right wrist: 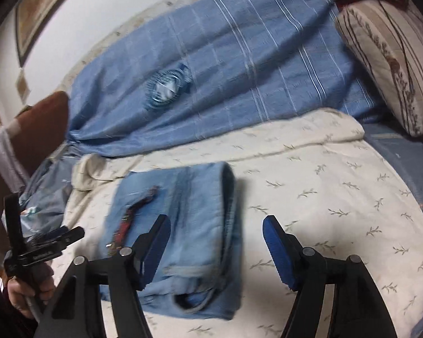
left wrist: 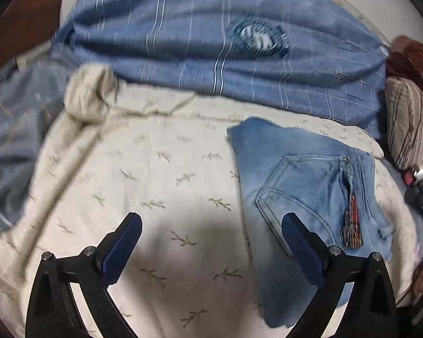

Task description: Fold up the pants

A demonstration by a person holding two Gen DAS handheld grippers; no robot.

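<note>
The jeans [right wrist: 180, 236] lie folded into a compact rectangle on the cream bedspread [right wrist: 338, 197], which serves as the landmark here. They sit near the middle of the bedspread, on the side away from the striped pillow [right wrist: 391, 56] and below the blue blanket [right wrist: 239, 79] that covers the far part of the bed. A small fan [right wrist: 166, 86] rests on that blanket, well apart from the jeans.

Tool state: the left gripper [left wrist: 211, 253] stands wide, with nothing between its fingers; it hovers over bare bedspread with the jeans just beside its right finger. The right gripper [right wrist: 217, 250] also stands wide and holds nothing; the near edge of the jeans lies below and between its fingers, but the pads do not press on the cloth.

Handling judgement: denim is soft but fairly heavy and thick. A folded stack of several layers will hold its shape when left flat, yet the layers may slide apart or sag if lifted by one corner. The rolled fold along the edge toward the pillow gives the thickest, firmest bite. The back pocket [left wrist: 304, 186] seams and the beaded tassel [left wrist: 352, 225] are poor grip points; the tassel could snag. For any further fold or move, grip both ends of one folded edge, through all layers, one tool per end.

The fold appears complete or close to it.
</note>
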